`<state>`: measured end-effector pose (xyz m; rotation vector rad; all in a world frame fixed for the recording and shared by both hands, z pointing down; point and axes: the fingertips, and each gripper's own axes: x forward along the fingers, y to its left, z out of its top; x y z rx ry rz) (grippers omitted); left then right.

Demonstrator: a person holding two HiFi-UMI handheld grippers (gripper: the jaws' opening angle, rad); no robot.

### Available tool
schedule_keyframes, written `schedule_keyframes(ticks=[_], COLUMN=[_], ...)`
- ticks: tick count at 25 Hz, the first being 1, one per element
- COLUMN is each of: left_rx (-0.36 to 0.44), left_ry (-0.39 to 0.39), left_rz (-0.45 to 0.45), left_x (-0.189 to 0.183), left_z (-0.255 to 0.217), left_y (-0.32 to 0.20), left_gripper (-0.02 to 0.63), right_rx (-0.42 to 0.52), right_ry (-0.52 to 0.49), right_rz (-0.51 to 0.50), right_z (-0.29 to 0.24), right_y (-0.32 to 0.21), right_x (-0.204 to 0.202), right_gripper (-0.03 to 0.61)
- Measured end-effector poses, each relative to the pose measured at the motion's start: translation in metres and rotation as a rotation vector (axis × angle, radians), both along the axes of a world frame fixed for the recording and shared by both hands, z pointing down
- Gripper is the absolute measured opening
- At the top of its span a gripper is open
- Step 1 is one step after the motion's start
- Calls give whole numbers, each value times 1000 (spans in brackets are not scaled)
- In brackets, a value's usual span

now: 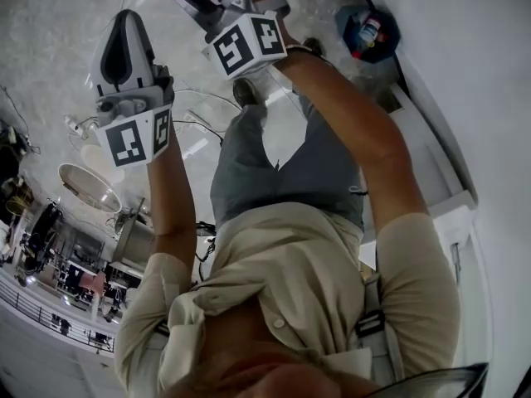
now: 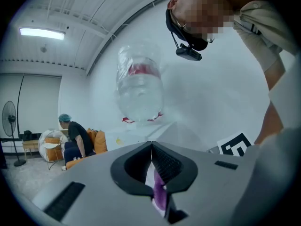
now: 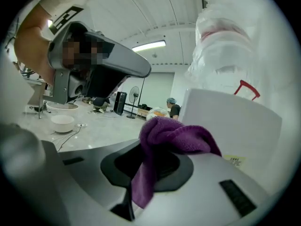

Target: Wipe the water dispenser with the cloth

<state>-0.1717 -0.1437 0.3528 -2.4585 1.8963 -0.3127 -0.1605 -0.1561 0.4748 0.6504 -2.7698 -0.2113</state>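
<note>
The right gripper (image 3: 155,154) pinches the purple cloth (image 3: 176,133) just beside the white water dispenser (image 3: 225,121). The print on its small sticker (image 3: 235,160) is unreadable. The left gripper (image 2: 151,147) is pressed together at the tips.

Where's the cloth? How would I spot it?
Start at the white water dispenser with the clear bottle on top. Close to it, the right tongs pinch a crumpled cloth: the only purple thing among white and grey.
</note>
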Motion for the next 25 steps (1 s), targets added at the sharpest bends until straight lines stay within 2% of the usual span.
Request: schedule_keyframes(ticks=[10,12,15,18,21,25], left_rx=[61,67,23,-1,18,22], left_ry=[-8,-39,-112,-133,-137,-101], left_rz=[19,44,91,76,39,23], left_x=[-21,-29,-38,-48,-65,-85], left_z=[-121,-142,-167,-201,-241,-283], left_y=[45,58,89,118,144,184], left_gripper=[17,17,17,17,17,17], right_rx=[-15,-10,-38,-60,-15,40], right_ry=[45,23,17,16,-2,-14], right_rz=[67,101,163,185,175,152], right_z=[-115,-145,-191,-244,-303,-367], right_y=[42,47,64,81,95,125], right_x=[32,38,55,74,84,91], right_gripper=[64,64,64,64,64,61])
